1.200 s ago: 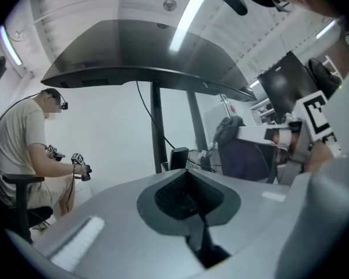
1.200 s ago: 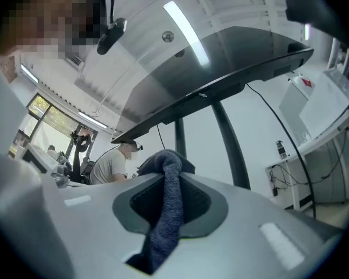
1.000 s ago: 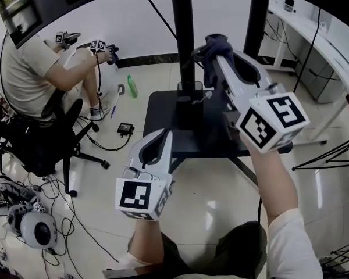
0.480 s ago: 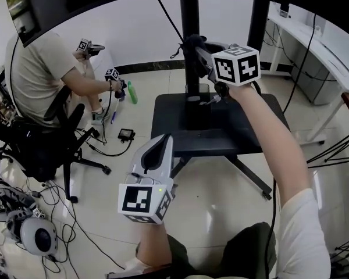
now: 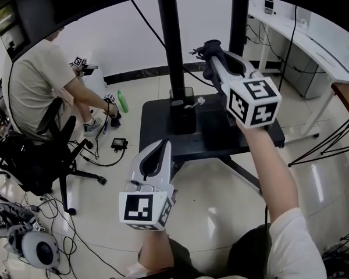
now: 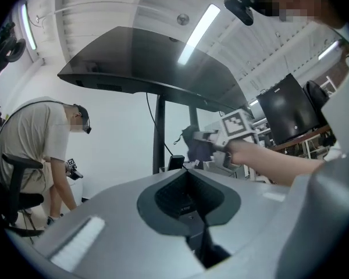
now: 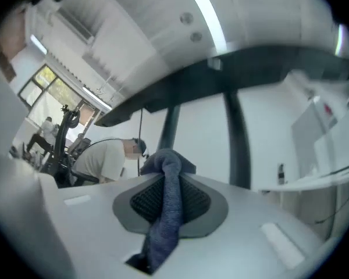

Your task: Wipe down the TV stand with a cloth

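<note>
The TV stand has a black base plate (image 5: 221, 133) on the floor and two dark posts (image 5: 170, 51) that carry a big screen (image 6: 151, 63) overhead. My right gripper (image 5: 211, 52) is raised above the base, between the two posts, shut on a dark blue cloth (image 5: 206, 49). In the right gripper view the cloth (image 7: 166, 208) hangs down between the jaws. My left gripper (image 5: 164, 146) hovers low at the base's front left edge, shut with nothing in it. The left gripper view shows my right gripper with the cloth (image 6: 198, 145) ahead.
A person (image 5: 35, 89) sits on a black office chair (image 5: 43, 156) at the left, holding other grippers. Cables, a small black box (image 5: 118, 143), a green bottle (image 5: 123, 101) and a headset (image 5: 38, 247) lie on the floor. A white desk (image 5: 305, 39) stands at the right.
My right gripper has carried the cloth rightward, off the left post to between the two posts. My left gripper has hardly moved. The seated person has lowered their arms.
</note>
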Motion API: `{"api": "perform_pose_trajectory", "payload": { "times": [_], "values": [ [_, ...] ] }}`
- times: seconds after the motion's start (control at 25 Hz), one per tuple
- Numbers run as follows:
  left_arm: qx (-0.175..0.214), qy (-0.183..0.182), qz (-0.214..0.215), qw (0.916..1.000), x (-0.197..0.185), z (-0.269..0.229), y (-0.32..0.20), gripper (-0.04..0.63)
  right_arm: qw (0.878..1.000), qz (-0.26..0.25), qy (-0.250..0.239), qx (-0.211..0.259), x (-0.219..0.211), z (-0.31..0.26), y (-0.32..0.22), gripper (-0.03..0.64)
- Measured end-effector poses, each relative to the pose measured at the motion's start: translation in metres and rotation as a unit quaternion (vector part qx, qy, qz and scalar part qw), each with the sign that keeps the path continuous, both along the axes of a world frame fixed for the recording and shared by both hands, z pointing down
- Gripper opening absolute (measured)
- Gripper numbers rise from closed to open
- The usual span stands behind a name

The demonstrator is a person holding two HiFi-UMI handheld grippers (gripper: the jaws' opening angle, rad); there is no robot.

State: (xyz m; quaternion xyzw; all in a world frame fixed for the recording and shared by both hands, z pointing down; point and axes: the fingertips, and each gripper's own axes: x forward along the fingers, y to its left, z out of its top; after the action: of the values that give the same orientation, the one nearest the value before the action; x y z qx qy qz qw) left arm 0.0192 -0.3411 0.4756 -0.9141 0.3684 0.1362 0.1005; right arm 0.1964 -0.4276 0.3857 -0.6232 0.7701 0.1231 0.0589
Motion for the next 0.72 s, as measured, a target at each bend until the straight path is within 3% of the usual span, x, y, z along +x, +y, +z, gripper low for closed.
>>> {"api": "perform_pose_trajectory", "payload": {
  "times": [0.12,0.2,0.36,0.56,0.64,0.72],
  "values": [
    [0.012,-0.006,-0.005,0.9999,0.010,-0.003,0.004,0.109,0.987,0.061,0.031,0.144,-0.011,-0.014,0.107,0.052],
    [0.009,-0.013,0.007,0.9999,0.024,0.003,0.005,0.109,0.984,0.070,0.031,0.163,-0.009,-0.016,0.129,0.052],
    [0.003,-0.021,0.038,0.9990,0.046,0.009,0.014,0.109,0.986,0.097,0.001,0.133,0.042,-0.075,0.089,0.052],
    [-0.005,-0.027,0.034,0.9990,0.046,0.012,0.015,0.109,0.982,0.155,0.049,0.098,0.088,-0.133,-0.005,0.054],
    [-0.006,-0.023,0.032,0.9992,0.040,0.011,0.015,0.109,0.985,0.151,0.037,0.071,0.095,-0.111,-0.016,0.054],
    [-0.005,-0.016,0.028,0.9995,0.029,0.006,0.012,0.109,0.988,0.154,0.011,0.020,0.108,-0.052,-0.024,0.054]
  ]
}}
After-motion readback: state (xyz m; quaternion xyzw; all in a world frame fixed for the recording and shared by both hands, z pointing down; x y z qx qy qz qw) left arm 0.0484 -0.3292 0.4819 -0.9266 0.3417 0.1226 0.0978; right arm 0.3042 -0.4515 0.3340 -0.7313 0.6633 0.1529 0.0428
